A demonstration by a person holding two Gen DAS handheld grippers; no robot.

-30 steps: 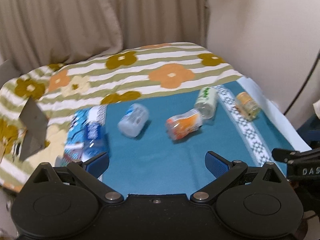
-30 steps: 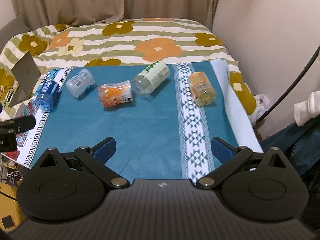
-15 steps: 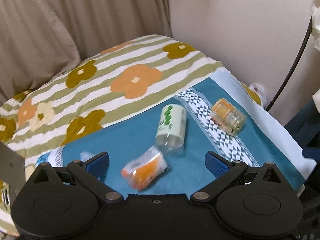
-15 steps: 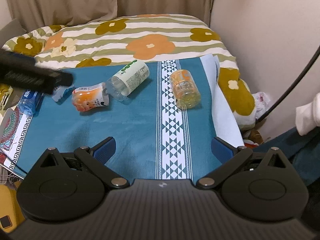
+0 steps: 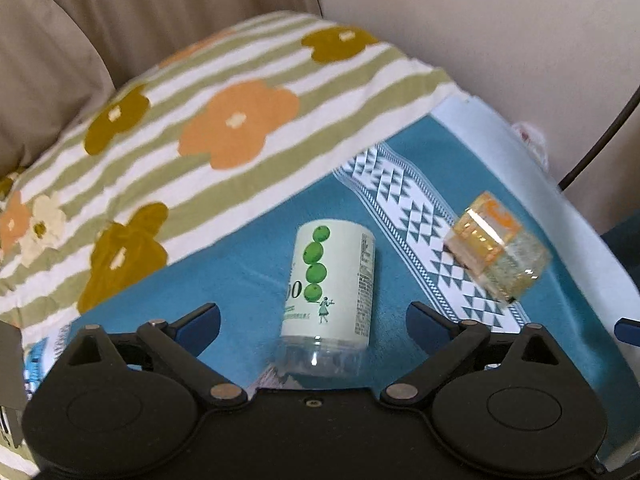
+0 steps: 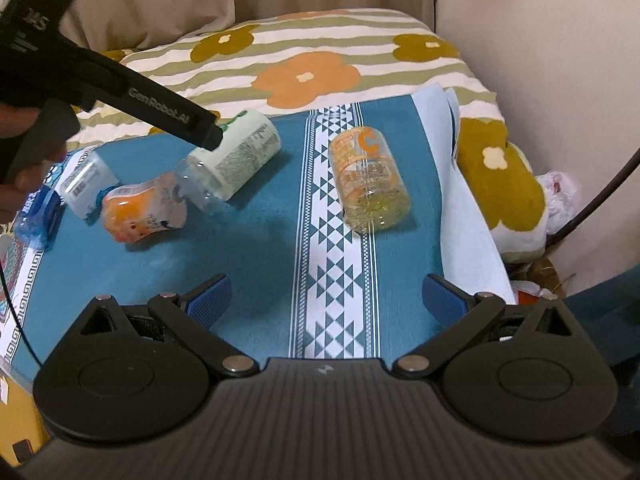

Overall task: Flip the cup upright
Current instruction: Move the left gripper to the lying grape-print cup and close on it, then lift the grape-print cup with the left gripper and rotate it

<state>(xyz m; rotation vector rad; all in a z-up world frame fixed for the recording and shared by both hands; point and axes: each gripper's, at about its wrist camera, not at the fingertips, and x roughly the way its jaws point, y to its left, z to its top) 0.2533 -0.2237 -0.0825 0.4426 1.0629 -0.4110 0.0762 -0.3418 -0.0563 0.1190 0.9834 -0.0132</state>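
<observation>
1. Left wrist view: the left gripper [image 5: 313, 316] was spread wide and held nothing. The green-dot cup [image 5: 330, 280] lay on its side on the teal cloth [image 5: 248, 276], straight ahead between the two fingers, its clear end nearest the camera and its far end pointing toward the floral blanket [image 5: 224, 120]. The yellow cup [image 5: 498, 248] lay tipped over farther right, on the patterned white strip. A likely risk: the round cup could roll sideways on the soft cloth if one finger touched it first, slipping out of the closing grip.

2. Right wrist view: the right gripper [image 6: 325, 300] was also spread and empty, low over the near part of the cloth. The yellow cup [image 6: 370, 180] lay ahead, slightly right, well apart from the fingertips. The left gripper's black body hovered over the green-dot cup [image 6: 236, 160] at the left. An orange pouch-like cup [image 6: 140, 212] touched that cup's near end, so lifting it might knock this neighbour.
</observation>
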